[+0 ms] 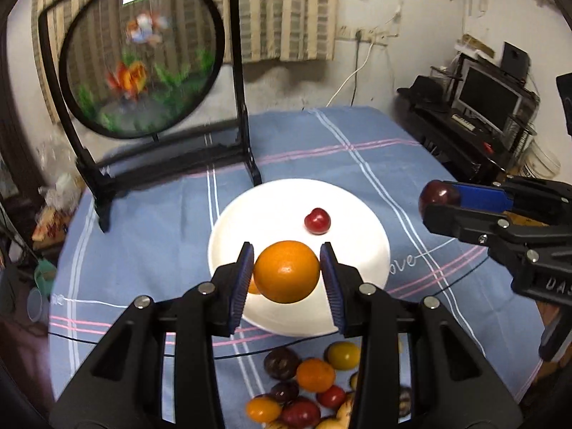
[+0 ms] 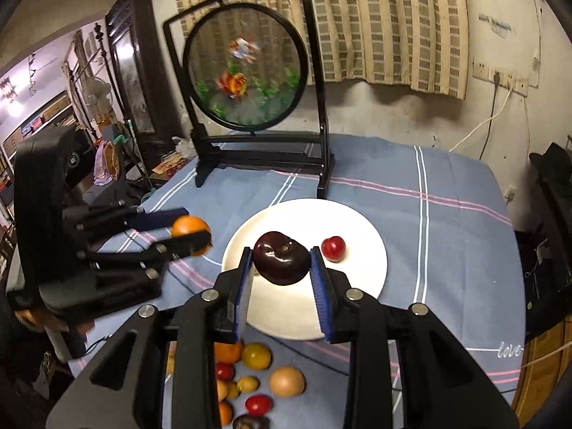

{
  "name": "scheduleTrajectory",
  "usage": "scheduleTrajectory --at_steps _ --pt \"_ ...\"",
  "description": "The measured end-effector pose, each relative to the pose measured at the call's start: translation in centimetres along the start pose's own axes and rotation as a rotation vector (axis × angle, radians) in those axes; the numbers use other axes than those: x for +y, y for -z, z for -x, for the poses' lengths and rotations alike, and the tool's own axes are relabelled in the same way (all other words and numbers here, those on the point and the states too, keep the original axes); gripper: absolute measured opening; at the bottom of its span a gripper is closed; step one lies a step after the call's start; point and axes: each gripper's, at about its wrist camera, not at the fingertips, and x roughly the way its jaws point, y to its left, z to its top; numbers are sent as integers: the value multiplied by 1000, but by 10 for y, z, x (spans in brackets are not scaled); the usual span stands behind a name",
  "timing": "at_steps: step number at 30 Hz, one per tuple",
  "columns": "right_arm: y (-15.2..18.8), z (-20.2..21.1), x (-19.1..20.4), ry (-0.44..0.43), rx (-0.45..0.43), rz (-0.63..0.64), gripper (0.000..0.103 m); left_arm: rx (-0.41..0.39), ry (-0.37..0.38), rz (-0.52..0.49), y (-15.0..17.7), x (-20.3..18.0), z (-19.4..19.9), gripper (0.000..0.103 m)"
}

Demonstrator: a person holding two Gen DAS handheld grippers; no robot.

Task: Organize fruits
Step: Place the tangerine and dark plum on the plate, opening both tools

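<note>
My left gripper [image 1: 287, 271] is shut on an orange [image 1: 286, 271] and holds it above the near part of the white plate [image 1: 250, 214]. In the right wrist view it [image 2: 191, 235] is left of the plate [image 2: 364, 279], with the orange [image 2: 189, 228] between its fingers. My right gripper [image 2: 280, 259] is shut on a dark purple plum [image 2: 281, 257] above the plate; in the left wrist view it [image 1: 438, 200] holds the plum [image 1: 437, 192] right of the plate. A small red fruit [image 1: 317, 221] [image 2: 333, 248] lies on the plate.
A pile of loose fruits [image 1: 307, 389] [image 2: 250, 375] lies on the blue checked tablecloth [image 1: 150, 250] near the front edge. A round fish picture in a black stand [image 1: 143, 57] [image 2: 246, 68] stands behind the plate. Shelves and a monitor [image 1: 489, 96] are at the right.
</note>
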Motion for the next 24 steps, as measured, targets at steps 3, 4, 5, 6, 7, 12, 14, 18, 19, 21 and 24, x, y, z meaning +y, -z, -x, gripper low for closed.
scheduleTrajectory --at_steps 3,4,5,6,7,12,14,18,19,21,24 --pt "-1 -22 -8 -1 26 -20 32 37 -20 9 5 1 -23 39" --pt "0 -33 -11 -3 40 -29 32 53 -37 2 5 0 -33 39" --pt "1 -37 -12 -1 49 -32 32 62 -49 0 6 0 -39 39" --pt "1 -44 -14 2 59 -34 32 72 -58 2 6 1 -46 39" --pt "1 -47 -15 2 65 -38 32 76 -58 4 6 1 -50 39" --pt "-1 -78 -26 7 111 -55 32 103 -73 8 4 5 -73 39" --pt "-2 -90 -30 14 132 -55 32 115 -81 0 3 5 -82 39" --pt "2 -112 -33 19 182 -44 32 125 -92 -5 2 6 -94 43" --pt "3 -117 -33 23 195 -38 32 129 -96 -12 2 5 -97 49" --pt "5 -128 -33 37 225 -28 32 129 -119 -19 3 5 -101 60" --pt "8 -135 -39 50 235 -57 33 140 -119 -4 5 9 -105 62"
